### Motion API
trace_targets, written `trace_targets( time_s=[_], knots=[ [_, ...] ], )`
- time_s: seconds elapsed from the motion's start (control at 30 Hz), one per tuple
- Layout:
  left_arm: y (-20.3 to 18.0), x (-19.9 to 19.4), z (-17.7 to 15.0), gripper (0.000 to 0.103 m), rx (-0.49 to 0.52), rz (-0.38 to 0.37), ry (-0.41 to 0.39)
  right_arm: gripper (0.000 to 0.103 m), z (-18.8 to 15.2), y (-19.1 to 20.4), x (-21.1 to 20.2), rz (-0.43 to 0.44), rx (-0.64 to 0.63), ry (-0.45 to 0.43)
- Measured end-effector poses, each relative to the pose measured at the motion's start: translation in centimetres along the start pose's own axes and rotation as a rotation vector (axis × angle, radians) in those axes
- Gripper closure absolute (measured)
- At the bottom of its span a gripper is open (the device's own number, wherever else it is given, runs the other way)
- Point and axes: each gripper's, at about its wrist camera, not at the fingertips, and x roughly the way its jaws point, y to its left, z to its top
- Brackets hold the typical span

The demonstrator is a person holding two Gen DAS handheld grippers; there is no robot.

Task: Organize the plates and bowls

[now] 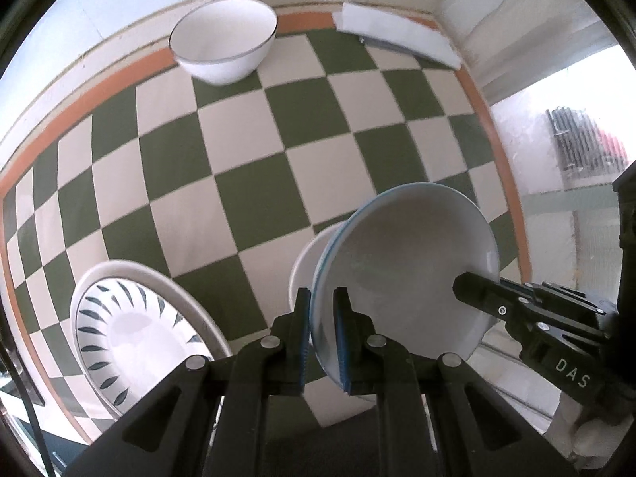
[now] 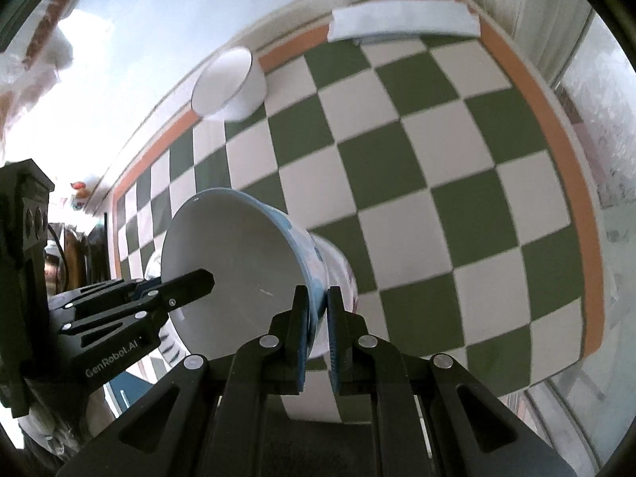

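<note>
A blue-rimmed white bowl (image 1: 401, 262) hangs above the green-and-cream checkered cloth (image 1: 246, 159), held on opposite rims. My left gripper (image 1: 322, 298) is shut on its near rim. My right gripper (image 2: 317, 298) is shut on the other rim of the same bowl (image 2: 234, 262); in the left wrist view it (image 1: 477, 292) reaches in from the right. A second white bowl (image 1: 306, 266) sits right under the held one. A plain white bowl (image 1: 224, 41) stands at the far edge. A leaf-patterned plate (image 1: 135, 334) lies on a larger white plate at lower left.
A folded white cloth (image 1: 397, 33) lies at the far right corner of the table. The wall runs behind the table's far edge. The cloth's orange border (image 1: 501, 147) marks the right table edge.
</note>
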Motion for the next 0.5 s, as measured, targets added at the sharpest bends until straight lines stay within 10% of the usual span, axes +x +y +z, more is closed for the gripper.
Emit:
trace_targets(
  time_s=[0.5],
  knots=[
    [0.2,3.0,-0.4,0.094,-0.007,0.033,0.044,0.093,-0.9,-0.7,3.5,-0.009,0.017,0.063]
  ],
)
